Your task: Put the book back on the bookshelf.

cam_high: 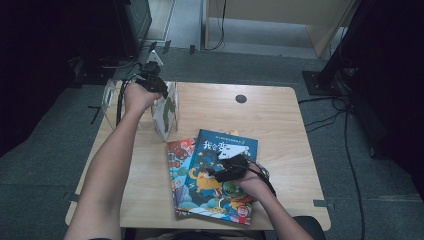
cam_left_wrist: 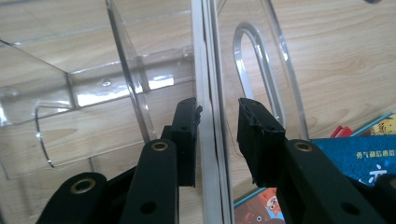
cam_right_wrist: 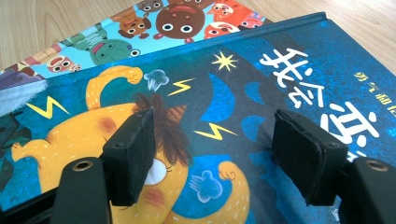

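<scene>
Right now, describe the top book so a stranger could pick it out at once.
Start at the wooden table; two picture books lie stacked near its front edge, right of the clear acrylic holder. The top book lies under the right gripper. Its dark blue cover has white characters and a yellow creature, whereas the lower book is lighter and crowded with small animals.

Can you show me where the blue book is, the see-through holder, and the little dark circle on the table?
blue book (cam_high: 227, 150): high view, upper part of its cover.
see-through holder (cam_high: 172, 107): high view, its right-hand wall.
dark circle (cam_high: 241, 98): high view, its middle, on the tabletop.
</scene>
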Demonstrator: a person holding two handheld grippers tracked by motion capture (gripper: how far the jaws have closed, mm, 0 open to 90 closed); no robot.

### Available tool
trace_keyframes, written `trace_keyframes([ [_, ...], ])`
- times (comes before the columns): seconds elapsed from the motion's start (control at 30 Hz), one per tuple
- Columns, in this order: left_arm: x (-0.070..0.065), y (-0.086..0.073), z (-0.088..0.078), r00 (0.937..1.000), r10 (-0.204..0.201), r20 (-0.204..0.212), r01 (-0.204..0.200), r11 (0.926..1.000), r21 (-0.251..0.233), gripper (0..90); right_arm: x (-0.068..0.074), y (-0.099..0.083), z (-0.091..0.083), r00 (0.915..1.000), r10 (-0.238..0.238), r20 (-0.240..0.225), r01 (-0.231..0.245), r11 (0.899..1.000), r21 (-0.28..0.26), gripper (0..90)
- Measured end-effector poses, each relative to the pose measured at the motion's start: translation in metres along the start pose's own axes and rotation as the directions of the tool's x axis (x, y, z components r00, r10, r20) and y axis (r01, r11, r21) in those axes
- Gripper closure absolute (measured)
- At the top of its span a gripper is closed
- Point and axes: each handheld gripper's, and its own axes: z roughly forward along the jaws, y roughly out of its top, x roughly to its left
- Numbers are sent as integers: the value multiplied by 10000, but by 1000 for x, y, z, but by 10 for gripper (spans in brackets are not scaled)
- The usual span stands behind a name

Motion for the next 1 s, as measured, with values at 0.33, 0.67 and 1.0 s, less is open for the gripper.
trace_keyframes([
  [0.33,-7,-9,-17,9980,455,431,-439,9983,-375,598,1,0,0,10000,-18,46,18,10000,-9,302],
  [0.67,-3,-35,-25,9940,603,914,-497,9921,-1149,525,0,0,-1,10000,15,65,-15,10000,7,304],
  [1.0,-8,-60,-38,9845,1182,1294,-963,9817,-1641,498,0,-1,-1,10000,44,72,-44,10000,-30,320],
])
